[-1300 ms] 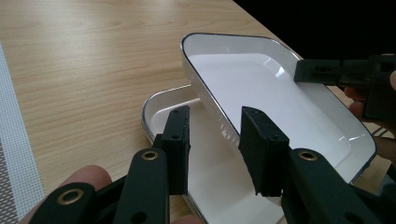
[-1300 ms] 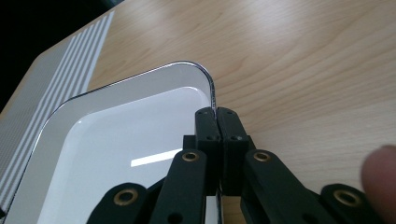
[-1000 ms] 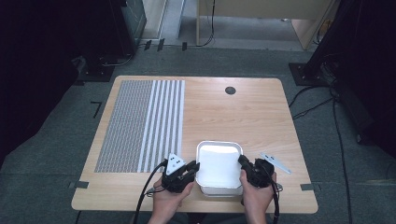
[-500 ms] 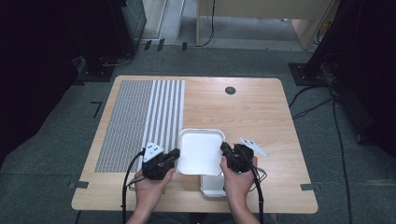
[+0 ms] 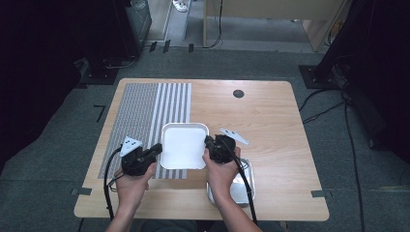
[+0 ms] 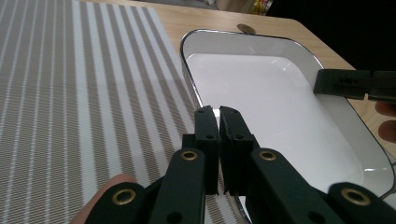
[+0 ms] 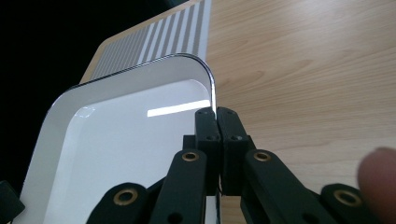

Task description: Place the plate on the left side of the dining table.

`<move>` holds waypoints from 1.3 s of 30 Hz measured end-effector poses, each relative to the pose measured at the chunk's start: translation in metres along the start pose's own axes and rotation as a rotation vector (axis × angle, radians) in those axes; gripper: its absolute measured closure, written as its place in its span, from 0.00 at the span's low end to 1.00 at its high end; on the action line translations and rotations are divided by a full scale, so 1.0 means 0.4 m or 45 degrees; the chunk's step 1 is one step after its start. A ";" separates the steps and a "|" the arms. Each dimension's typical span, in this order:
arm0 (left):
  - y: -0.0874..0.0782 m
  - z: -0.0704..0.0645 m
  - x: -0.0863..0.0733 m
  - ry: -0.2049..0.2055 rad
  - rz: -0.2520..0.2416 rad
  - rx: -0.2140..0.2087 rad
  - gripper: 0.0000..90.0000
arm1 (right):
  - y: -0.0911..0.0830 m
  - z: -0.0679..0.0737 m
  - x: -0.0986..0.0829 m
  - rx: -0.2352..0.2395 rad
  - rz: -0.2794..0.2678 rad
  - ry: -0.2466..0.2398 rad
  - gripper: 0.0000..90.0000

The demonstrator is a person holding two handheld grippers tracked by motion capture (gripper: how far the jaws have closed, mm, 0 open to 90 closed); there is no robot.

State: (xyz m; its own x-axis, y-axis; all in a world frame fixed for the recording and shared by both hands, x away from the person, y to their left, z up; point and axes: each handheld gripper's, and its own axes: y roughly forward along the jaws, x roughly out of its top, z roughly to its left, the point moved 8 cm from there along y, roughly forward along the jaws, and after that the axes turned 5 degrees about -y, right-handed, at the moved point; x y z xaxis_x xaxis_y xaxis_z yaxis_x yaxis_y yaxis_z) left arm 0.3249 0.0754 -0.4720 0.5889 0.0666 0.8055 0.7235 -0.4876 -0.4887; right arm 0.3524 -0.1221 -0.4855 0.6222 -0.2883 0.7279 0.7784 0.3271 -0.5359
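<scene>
Two grippers carrying a white tray (image 5: 183, 145) over the striped mat (image 5: 145, 116).

Left gripper (image 5: 155, 150) and right gripper (image 5: 209, 143): jaws clamped on opposite rims; next, probably, lower it level onto the worktop (image 5: 270, 116).

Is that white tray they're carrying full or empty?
Empty. The white tray shows a bare, glossy white bottom in all three views, with nothing lying in it. The left claw and right claw pinch its opposite rims.

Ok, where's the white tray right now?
In the high view the white tray sits at the table's near middle, half over the striped mat, between the left claw and the right claw.
</scene>
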 end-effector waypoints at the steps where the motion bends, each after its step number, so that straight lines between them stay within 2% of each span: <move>1: -0.002 0.013 0.002 -0.005 0.000 0.004 0.98 | 0.012 0.013 0.000 0.005 0.004 -0.004 1.00; 4: -0.005 0.049 0.009 -0.012 0.003 0.023 0.98 | 0.049 0.051 -0.005 0.011 0.029 -0.007 1.00; 7: -0.005 0.080 0.018 -0.013 0.002 0.048 0.98 | 0.068 0.067 -0.005 0.016 0.038 -0.002 1.00; 8: -0.004 0.103 0.027 -0.015 0.001 0.067 0.98 | 0.088 0.083 -0.005 0.023 0.047 -0.004 1.00; 9: -0.004 0.103 0.027 -0.015 0.001 0.067 0.98 | 0.088 0.083 -0.005 0.023 0.047 -0.004 1.00; 10: -0.003 0.118 0.034 -0.019 -0.001 0.074 0.98 | 0.107 0.101 -0.003 0.033 0.054 0.001 1.00; 12: -0.001 0.144 0.043 -0.022 0.000 0.088 0.98 | 0.114 0.107 -0.002 0.035 0.057 0.001 1.00; 18: 0.011 0.201 0.064 -0.039 -0.004 0.121 0.99 | 0.179 0.158 0.013 0.034 0.079 -0.008 0.99; 28: 0.051 0.285 0.105 -0.072 0.020 0.159 0.99 | 0.262 0.191 0.020 0.015 0.119 0.008 1.00; 39: 0.126 0.379 0.120 -0.156 0.058 0.196 1.00 | 0.378 0.204 0.016 -0.019 0.157 0.036 1.00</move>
State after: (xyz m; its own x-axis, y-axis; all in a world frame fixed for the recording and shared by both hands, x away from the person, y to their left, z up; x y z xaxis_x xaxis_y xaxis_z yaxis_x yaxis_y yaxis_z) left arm 0.4444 0.1858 -0.5086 0.6551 0.1577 0.7389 0.7360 -0.3542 -0.5770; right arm 0.4671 -0.0011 -0.5271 0.7153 -0.2720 0.6437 0.6967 0.3484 -0.6271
